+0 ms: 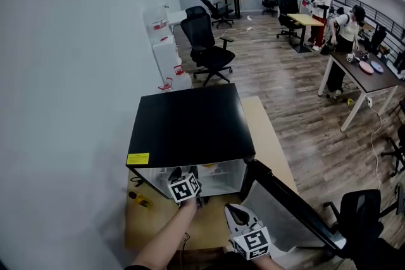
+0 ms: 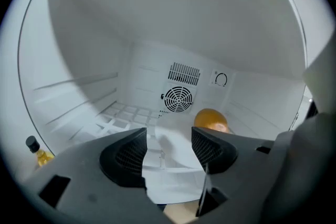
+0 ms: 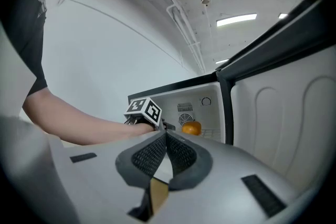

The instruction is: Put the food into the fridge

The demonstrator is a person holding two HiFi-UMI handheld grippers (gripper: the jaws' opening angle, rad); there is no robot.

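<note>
L gripper [image 2: 168,147] jaws apart, empty, in fridge [image 1: 190,123] nr orange [image 2: 211,119]; R gripper [image 3: 166,140] pinched together; yellow label [image 1: 137,159] illegible

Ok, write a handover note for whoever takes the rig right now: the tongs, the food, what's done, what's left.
Left tongs: open, empty, reaching into the mini fridge.
Right tongs: shut, empty, held outside in front of the fridge.
Orange: inside, near the back wall, touched by neither tongs.
Done: the orange is in.
Left: draw the left tongs out, then probably shut the open door. A small yellow bottle lies on the table left of the fridge; unclear whether it goes in.
</note>
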